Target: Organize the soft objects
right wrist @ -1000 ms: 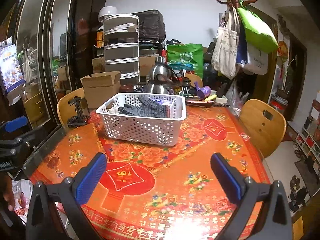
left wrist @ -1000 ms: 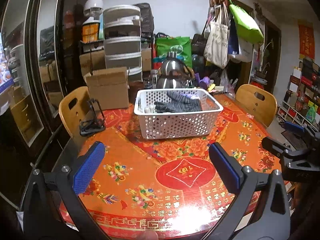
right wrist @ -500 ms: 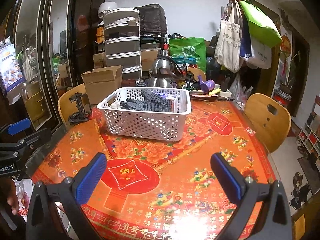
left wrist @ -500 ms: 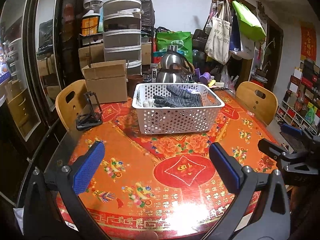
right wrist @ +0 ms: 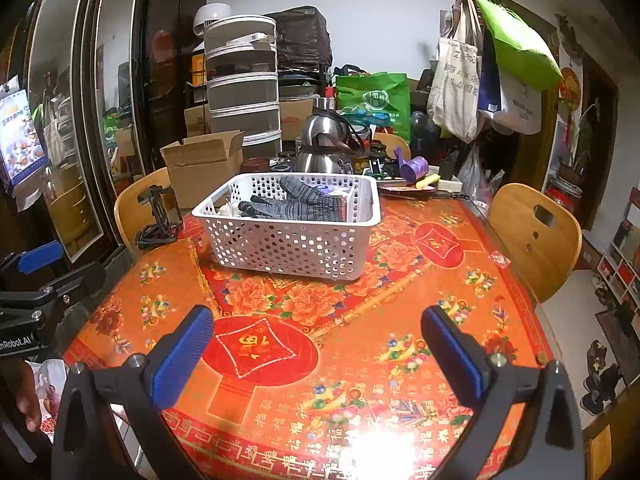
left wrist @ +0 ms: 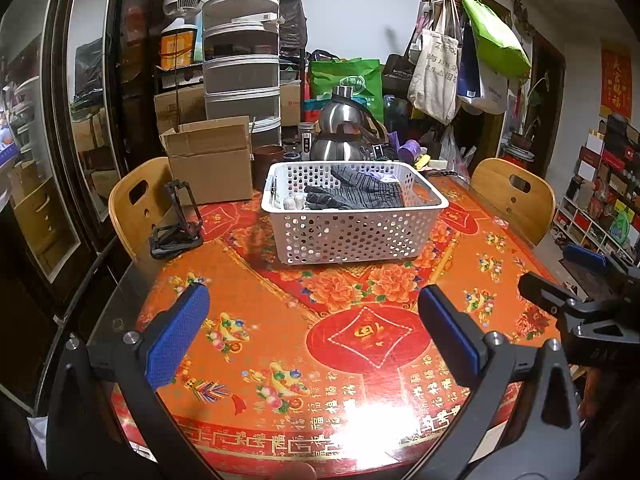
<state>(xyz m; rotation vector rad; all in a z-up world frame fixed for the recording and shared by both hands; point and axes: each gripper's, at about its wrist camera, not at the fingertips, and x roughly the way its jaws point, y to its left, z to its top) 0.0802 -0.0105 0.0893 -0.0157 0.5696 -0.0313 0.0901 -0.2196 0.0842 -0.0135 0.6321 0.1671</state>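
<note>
White basket [left wrist: 352, 232] center frame on counter [left wrist: 360, 344], dark gloves [left wrist: 352, 196] inside, left gripper [left wrist: 314, 334] fingers wide, right gripper [right wrist: 318, 350] fingers wide, both empty

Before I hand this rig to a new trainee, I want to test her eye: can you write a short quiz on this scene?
1. True or false: the left gripper is shut on a sock.
2. Where do the dark gloves lie? A) on the tablecloth B) in the white basket C) in the cardboard box
3. Fill in: the right gripper holds ____.

Key: 1 false; 2 B; 3 nothing.
</note>
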